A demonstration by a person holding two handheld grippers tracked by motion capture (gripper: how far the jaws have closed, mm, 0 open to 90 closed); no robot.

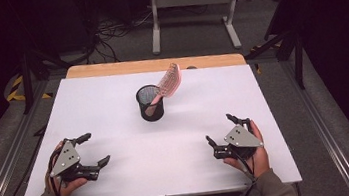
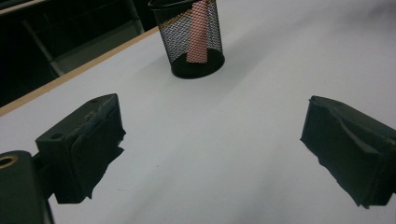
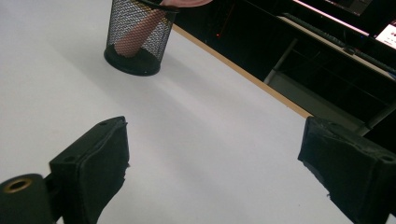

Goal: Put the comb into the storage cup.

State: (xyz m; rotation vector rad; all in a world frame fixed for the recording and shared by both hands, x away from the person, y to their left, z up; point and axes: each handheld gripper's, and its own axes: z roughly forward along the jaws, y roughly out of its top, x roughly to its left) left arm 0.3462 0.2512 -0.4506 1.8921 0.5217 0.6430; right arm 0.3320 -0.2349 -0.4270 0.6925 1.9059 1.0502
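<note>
Pink comb [image 1: 169, 82] already stands handle-down in the mesh cup [image 1: 150, 103]; both the left gripper [image 1: 92, 150] and right gripper [image 1: 220, 129] rest apart, fingers spread and empty, so little seems left.

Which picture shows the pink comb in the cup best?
The high view: the whole pink comb shows, handle down in the black mesh cup with its toothed end leaning out over the rim. The left gripper view shows its handle through the mesh. The right gripper view shows the handle and a sliver above the rim.
</note>
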